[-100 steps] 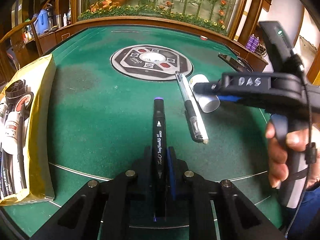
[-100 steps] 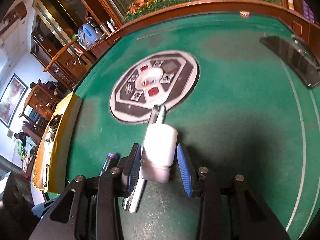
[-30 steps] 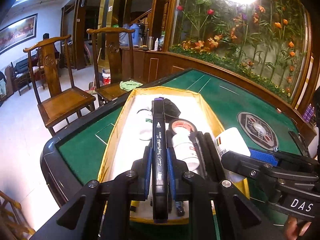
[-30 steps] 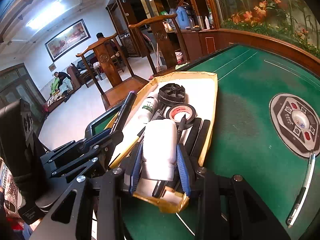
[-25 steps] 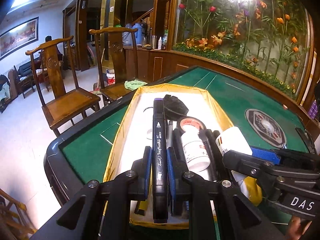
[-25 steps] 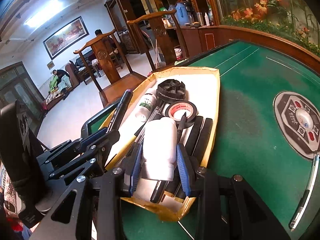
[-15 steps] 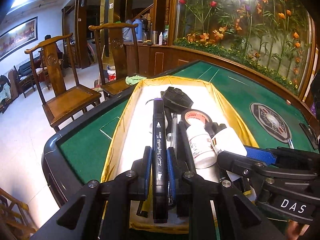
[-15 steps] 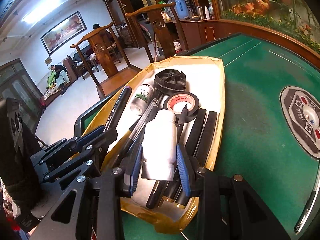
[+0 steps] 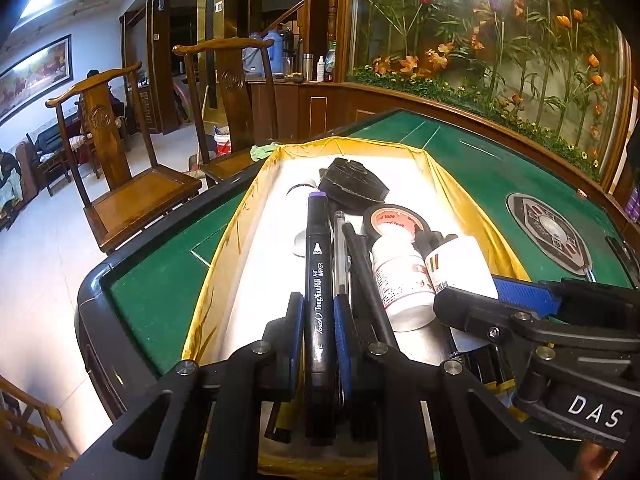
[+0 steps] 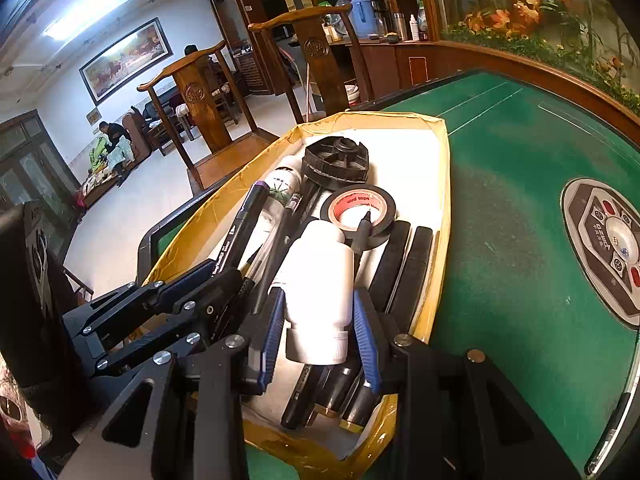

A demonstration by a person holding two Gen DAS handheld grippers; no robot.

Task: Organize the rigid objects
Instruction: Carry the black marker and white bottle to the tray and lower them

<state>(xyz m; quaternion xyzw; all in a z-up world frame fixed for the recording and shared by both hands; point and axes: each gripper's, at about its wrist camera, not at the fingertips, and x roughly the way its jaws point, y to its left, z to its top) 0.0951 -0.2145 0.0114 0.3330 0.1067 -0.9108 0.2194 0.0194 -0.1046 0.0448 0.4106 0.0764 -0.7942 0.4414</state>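
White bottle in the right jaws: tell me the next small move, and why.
Probably lower it a little and open the jaws. The right gripper holds the white bottle just over the yellow-edged box, above the pens already lying inside.

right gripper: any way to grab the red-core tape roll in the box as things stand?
Probably not. The right gripper is shut on the white bottle, and a black pen lies across the tape roll. It would need to let go of the bottle first.
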